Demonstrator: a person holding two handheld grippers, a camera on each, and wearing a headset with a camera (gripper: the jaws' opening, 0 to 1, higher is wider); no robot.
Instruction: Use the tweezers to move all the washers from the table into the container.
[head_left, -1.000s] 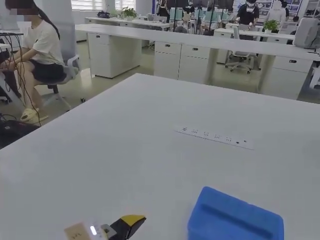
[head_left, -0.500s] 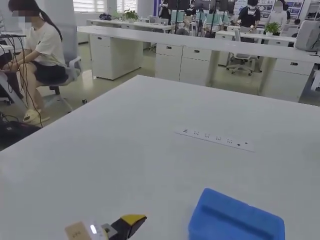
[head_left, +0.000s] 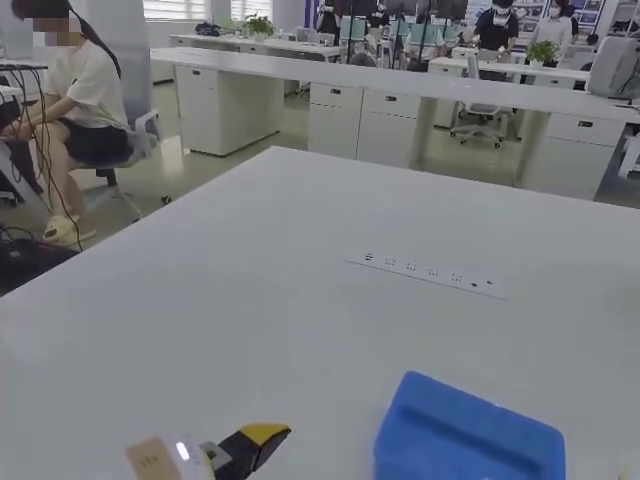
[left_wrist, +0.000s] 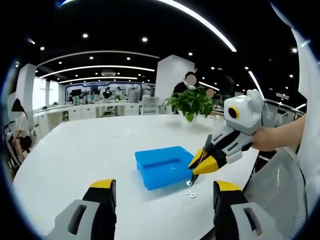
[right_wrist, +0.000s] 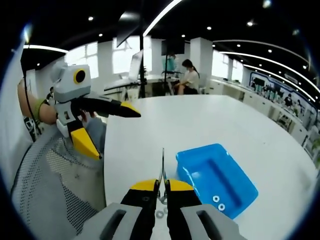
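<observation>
Two washers (right_wrist: 218, 202) already lie in the blue container (right_wrist: 200, 150); at least two loose washers (left_wrist: 190, 193) sit on the tabletop (left_wrist: 75, 165) just beside its near wall. Vs 1 s ago nothing has shifted in head view, only cam wobble, so prob. no new transfer yet. R hand-held gripper (right_wrist: 161, 184) is clamped on the tweezers (right_wrist: 162, 167), tips right at the loose ones; contact unclear. L hand-held gripper (left_wrist: 165, 186): jaws wide apart, holding nothing. Next pick looks close.

No readable text, brands or numbers, faint marks on tan tag (head_left: 150, 461) too small to read
</observation>
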